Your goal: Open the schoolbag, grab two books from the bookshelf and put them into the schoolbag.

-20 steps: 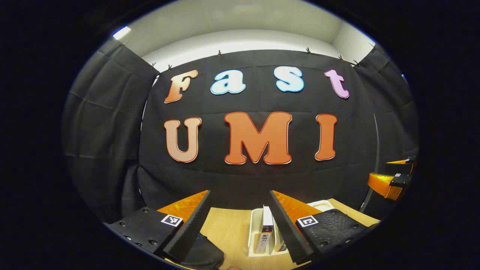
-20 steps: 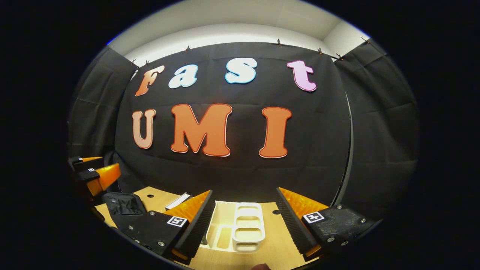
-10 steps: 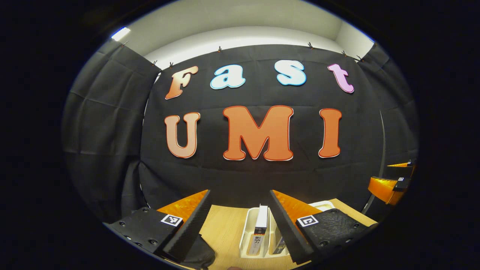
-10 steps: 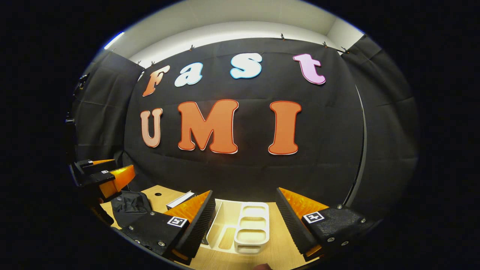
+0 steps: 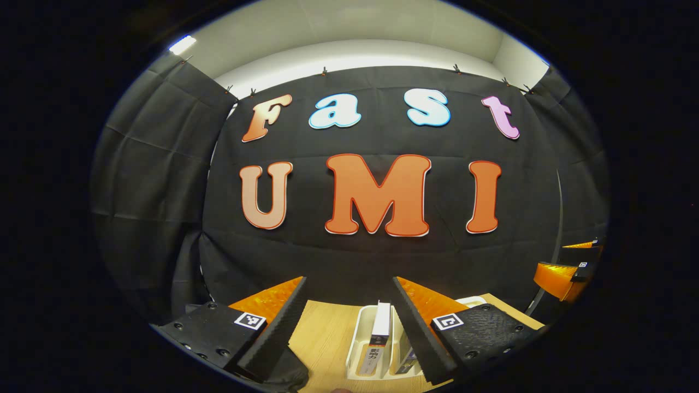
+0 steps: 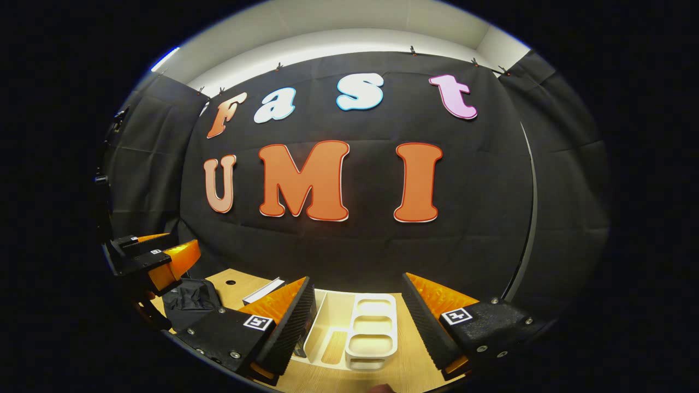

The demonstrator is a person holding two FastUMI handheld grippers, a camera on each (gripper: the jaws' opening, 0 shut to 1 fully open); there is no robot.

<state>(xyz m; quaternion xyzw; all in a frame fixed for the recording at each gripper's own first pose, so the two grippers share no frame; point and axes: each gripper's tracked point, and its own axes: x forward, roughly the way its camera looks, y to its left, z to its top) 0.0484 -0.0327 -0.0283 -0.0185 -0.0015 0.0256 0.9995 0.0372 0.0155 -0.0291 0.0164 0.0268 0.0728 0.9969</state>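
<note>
Both grippers hang in the air above a wooden table (image 5: 327, 338), and both are wide apart with nothing between their fingers. In the left gripper view, the left gripper (image 5: 349, 295) looks down at a white bookshelf (image 5: 357, 341) with a book (image 5: 378, 338) standing up in it and another book (image 5: 405, 357) just beside it, partly hidden by a finger. The schoolbag (image 6: 188, 300) is the dark soft thing lying on the table to the left of the bookshelf; in the right gripper view it sits under the left gripper (image 6: 153, 256). I cannot tell if the bag is open yet. The right gripper (image 6: 357, 297) hangs over the empty slots of the bookshelf (image 6: 371, 333). I think the job is at the very start, with no book picked up. Next, a gripper should go down to the bag and find its zipper, pinching it gently and pulling slowly.
</note>
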